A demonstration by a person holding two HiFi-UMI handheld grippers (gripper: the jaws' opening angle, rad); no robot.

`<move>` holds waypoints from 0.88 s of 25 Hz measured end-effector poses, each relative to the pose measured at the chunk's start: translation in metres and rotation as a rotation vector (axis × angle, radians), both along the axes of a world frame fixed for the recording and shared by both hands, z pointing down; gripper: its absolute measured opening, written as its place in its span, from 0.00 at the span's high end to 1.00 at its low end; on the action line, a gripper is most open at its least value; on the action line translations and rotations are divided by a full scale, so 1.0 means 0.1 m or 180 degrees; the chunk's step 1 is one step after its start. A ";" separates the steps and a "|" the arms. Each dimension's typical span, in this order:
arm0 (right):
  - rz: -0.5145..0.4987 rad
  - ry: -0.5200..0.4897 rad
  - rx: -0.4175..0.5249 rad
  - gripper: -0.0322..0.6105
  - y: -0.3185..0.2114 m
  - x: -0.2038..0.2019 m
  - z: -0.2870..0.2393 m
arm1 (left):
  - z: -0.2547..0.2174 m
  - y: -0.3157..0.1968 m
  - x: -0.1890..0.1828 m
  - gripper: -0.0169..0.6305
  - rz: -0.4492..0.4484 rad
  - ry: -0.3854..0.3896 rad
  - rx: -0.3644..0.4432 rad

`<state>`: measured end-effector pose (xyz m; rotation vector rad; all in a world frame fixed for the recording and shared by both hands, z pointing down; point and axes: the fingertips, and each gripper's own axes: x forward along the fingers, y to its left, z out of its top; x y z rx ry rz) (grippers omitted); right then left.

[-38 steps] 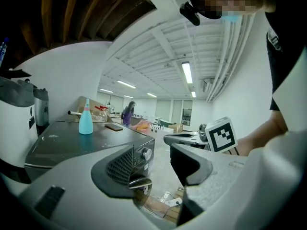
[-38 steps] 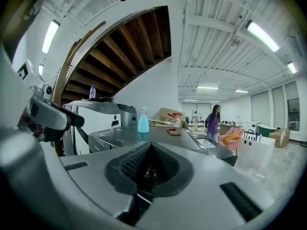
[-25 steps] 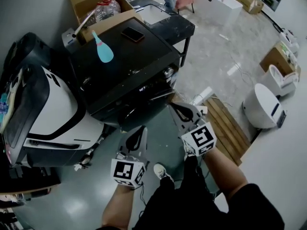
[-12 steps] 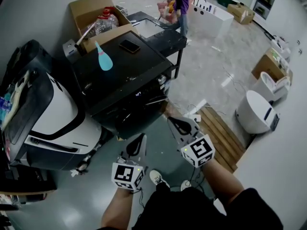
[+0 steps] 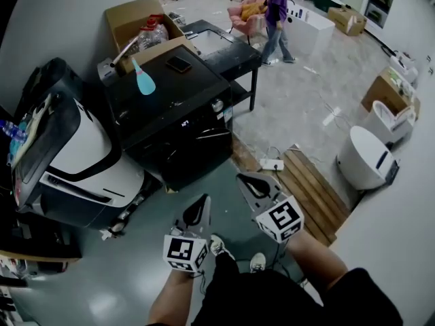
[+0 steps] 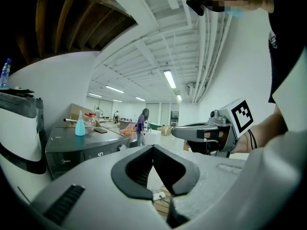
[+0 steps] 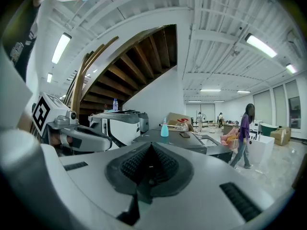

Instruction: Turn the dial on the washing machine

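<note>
Both the left tool (image 5: 202,202) and the right tool (image 5: 246,180) are drawing back from the washing machine (image 5: 163,107), jaws pressed together.
Head view: the tools are hovering farther from the machine's front edge than a second ago, and a wider strip of bare floor (image 5: 219,176) is opening between them. The dial (image 5: 217,105) is sitting at the panel's right end, well apart from both tools. A wooden pallet (image 5: 309,182) is lying to the right, and a white appliance (image 5: 81,155) is crowding the machine's left side. Left tool view: the jaws are meeting at the tips and pinching nothing, with the dial ahead to the left. Right tool view: the jaws are pressing together, empty, with the machine's top ahead.
</note>
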<state>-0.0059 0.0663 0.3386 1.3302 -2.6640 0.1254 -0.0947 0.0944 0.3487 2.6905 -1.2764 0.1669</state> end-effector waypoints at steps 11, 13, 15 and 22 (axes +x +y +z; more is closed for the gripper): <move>-0.0101 -0.0071 0.0034 0.95 0.86 0.50 -0.04 | 0.00 0.88 0.56 0.97 -0.0088 -0.0079 -0.0004; -0.0112 -0.0083 0.0002 0.95 0.95 0.54 -0.02 | 0.02 0.97 0.59 0.97 -0.0133 -0.0076 -0.0041; -0.0124 -0.0082 -0.0027 0.95 1.01 0.57 0.01 | 0.04 1.04 0.62 0.97 -0.0153 -0.0076 -0.0065; -0.0133 -0.0093 -0.0100 0.95 1.06 0.64 0.07 | 0.09 1.08 0.68 0.97 -0.0166 -0.0081 -0.0094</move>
